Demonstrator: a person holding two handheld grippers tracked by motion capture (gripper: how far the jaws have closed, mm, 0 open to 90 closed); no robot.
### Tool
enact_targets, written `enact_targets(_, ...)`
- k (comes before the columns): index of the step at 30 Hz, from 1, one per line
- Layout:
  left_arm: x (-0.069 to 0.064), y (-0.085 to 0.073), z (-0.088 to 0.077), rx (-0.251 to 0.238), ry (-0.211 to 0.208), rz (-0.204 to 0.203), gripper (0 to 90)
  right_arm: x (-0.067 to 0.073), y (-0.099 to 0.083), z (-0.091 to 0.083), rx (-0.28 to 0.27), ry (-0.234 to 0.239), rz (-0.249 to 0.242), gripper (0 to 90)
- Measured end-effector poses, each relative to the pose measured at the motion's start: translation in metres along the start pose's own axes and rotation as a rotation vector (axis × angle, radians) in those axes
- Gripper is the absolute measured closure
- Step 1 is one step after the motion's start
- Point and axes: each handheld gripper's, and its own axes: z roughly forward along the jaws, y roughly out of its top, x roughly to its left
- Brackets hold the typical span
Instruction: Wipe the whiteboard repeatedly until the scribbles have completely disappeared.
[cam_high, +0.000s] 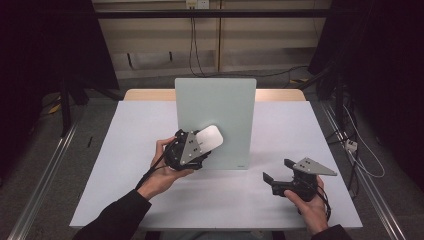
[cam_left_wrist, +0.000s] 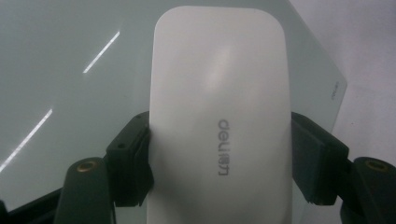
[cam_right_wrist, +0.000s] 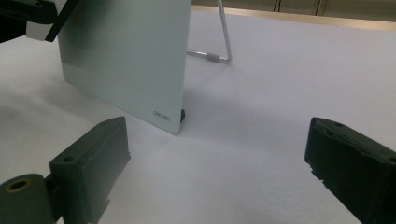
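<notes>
- The right gripper (cam_high: 276, 178) rests low at the near right of the pale grey surface (cam_high: 125, 165), in the person's right hand (cam_high: 311, 202). Its two black jaws stand wide apart with nothing between them; in the right gripper view only bare surface lies in the gap.
- The left gripper (cam_high: 202, 146) sits a little farther in, left of centre, held by the left hand (cam_high: 165, 165), with a grey three-cornered plate on its top.
- Its jaws are clamped on the two long sides of a white, rounded rectangular plastic eraser (cam_left_wrist: 219, 116) with grey lettering on its face, and the black pads (cam_left_wrist: 133, 161) press against its edges.
- That white eraser (cam_high: 209, 137) lies against the lower left part of a pale green glass board (cam_high: 220, 110).
- The board stands nearly upright at the middle of the surface, propped from behind by a thin metal wire stand (cam_right_wrist: 219, 44).
</notes>
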Motion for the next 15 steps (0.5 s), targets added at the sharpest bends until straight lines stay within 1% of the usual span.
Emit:
enact_targets(2, 0.002, 0.000, -0.001, 0.001, -0.005, -0.009, 31.1, 0.000, 0.000, 0.000, 0.002, 0.000, 0.000, 6.4)
enact_targets(7, 0.008, 0.004, -0.003, -0.014, 0.012, -0.017, 31.1, 0.000, 0.000, 0.000, 0.001, -0.001, 0.001, 6.4)
enact_targets(10, 0.016, 0.010, -0.006, -0.028, 0.032, -0.029, 31.1, 0.000, 0.000, 0.000, 0.002, 0.000, 0.000, 6.4)
enact_targets(15, 0.028, 0.018, -0.011, -0.043, 0.067, -0.037, 31.1, -0.001, 0.000, 0.000, -0.002, 0.002, 0.003, 6.4)
